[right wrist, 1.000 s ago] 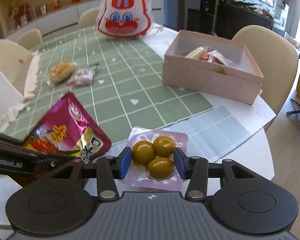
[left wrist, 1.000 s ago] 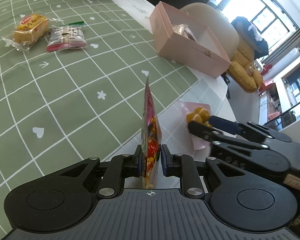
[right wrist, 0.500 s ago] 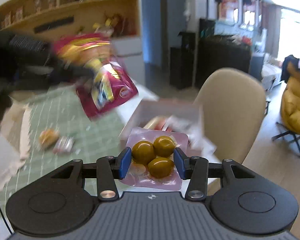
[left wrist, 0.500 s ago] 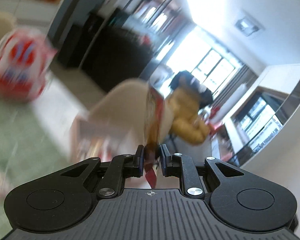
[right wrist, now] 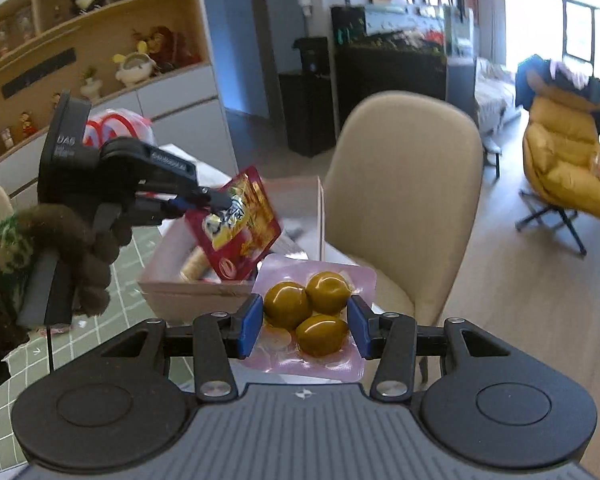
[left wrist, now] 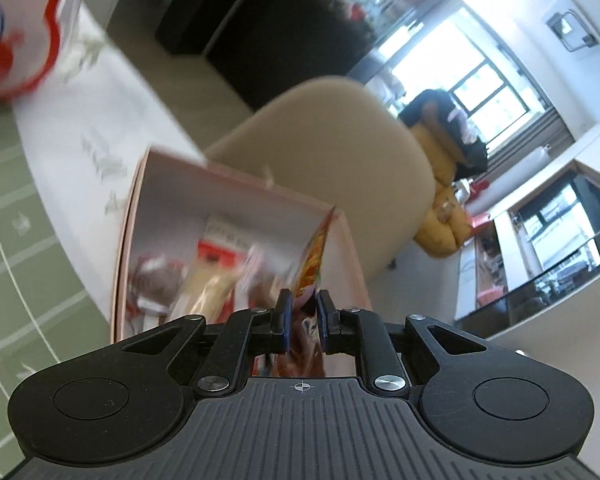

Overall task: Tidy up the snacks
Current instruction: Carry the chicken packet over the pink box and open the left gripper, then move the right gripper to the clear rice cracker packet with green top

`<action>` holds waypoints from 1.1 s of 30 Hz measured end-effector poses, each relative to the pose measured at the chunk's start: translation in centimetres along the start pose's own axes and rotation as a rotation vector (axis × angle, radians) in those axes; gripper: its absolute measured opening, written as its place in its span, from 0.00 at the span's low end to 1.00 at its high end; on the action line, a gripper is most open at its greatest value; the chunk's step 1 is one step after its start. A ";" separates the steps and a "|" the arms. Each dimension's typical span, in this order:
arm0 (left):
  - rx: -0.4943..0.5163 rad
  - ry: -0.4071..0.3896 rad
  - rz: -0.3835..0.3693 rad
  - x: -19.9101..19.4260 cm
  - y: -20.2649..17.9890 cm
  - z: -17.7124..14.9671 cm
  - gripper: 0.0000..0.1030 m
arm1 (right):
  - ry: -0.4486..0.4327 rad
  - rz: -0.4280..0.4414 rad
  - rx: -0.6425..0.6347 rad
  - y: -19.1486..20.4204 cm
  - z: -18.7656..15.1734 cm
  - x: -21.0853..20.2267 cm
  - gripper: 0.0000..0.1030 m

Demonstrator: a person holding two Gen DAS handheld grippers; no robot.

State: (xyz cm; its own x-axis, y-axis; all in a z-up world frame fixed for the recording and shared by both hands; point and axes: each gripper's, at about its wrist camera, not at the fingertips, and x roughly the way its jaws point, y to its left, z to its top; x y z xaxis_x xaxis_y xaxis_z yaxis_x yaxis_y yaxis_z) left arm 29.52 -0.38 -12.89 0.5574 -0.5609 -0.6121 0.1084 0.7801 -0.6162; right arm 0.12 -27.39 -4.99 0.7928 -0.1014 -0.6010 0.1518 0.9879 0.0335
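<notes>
Now, by the pink box point(right wrist: 236, 280):
Left gripper point(right wrist: 220, 202): clamped on the red snack pouch point(right wrist: 240, 228), hanging over the box.
Right gripper point(right wrist: 305, 326): pads gripping the olive pack point(right wrist: 320, 312), just beside the box's near wall.
Beige chair point(right wrist: 404, 184): behind the box.

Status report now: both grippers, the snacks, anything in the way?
Left gripper shut on red snack pouch above pink box. Right gripper shut on olive pack. Nothing blocking.
</notes>
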 end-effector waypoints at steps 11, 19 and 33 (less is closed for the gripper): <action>0.013 -0.201 0.079 -8.6 2.5 -2.5 0.21 | -0.023 0.033 -0.091 2.7 4.0 3.5 0.45; 0.001 -0.065 0.195 -13.1 4.5 -12.4 0.21 | 0.043 0.025 -0.164 5.4 6.7 12.2 0.45; -0.150 -0.249 0.444 -25.3 11.8 -15.7 0.21 | 0.138 0.267 -0.289 18.2 1.4 10.9 0.63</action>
State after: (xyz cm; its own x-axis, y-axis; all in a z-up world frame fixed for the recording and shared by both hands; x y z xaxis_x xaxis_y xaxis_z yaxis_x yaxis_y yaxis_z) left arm 3.79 18.66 -12.39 0.7036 -0.0880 -0.7052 -0.2913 0.8694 -0.3992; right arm 12.34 -10.70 -9.76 0.6922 0.1606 -0.7036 -0.2362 0.9717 -0.0106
